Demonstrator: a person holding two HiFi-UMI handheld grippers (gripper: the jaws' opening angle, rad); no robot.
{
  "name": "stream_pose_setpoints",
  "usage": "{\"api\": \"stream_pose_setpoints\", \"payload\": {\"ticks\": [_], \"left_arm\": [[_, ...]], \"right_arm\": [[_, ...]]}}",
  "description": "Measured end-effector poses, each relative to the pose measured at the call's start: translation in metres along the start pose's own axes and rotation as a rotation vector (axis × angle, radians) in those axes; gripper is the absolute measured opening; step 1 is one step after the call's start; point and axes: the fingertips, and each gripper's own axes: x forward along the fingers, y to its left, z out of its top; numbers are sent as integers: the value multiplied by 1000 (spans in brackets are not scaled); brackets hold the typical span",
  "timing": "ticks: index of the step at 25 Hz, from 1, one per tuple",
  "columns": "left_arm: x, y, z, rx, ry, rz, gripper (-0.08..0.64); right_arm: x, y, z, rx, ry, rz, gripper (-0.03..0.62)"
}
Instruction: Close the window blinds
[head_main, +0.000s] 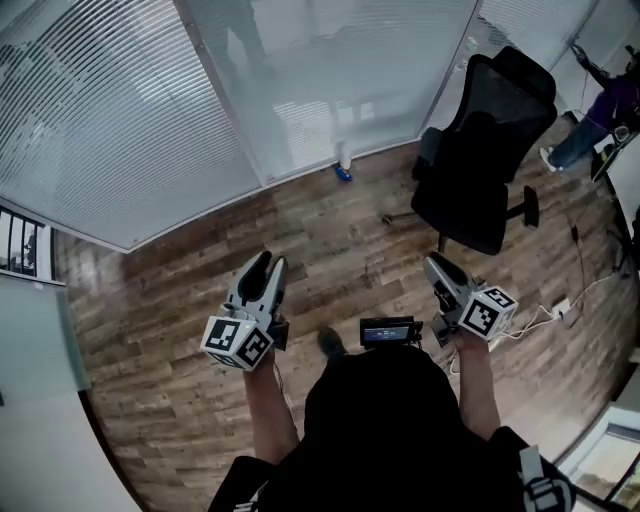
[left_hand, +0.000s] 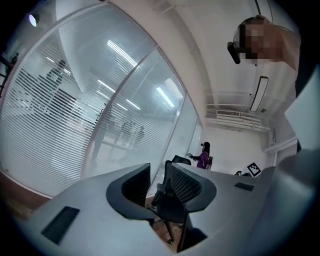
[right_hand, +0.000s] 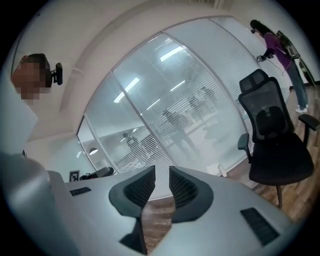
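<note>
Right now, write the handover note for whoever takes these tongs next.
Left tongs: open, empty.
Right tongs: open, empty.
Blinds: ahead on the glass wall, slats apart and see-through; neither tongs touches them. Office chair stands to the right.
Done: nothing visible on the blinds.
To do: step up, find the control (not visible here), close the slats.

Right hand-held gripper (right_hand: 161, 174): jaws slightly apart, nothing between (wood floor (right_hand: 156, 220) shows through gap). Window blinds (right_hand: 200, 95) ahead, slats partly open. Black office chair (right_hand: 272, 135) on floor beside blinds.
</note>
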Motion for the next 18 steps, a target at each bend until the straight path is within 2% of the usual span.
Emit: {"api": "stream_pose_setpoints", "payload": {"ticks": [5, 14, 18], "left_arm": [[-21, -11, 2, 1, -15, 53, 137], [-10, -51, -2, 34, 25, 84, 137], [4, -74, -4, 55, 40, 94, 137]], "right_arm": [[2, 24, 11, -39, 1, 82, 92], [-14, -2, 16, 40, -16, 144, 75], [-22, -20, 22, 44, -5, 170, 69]]}}
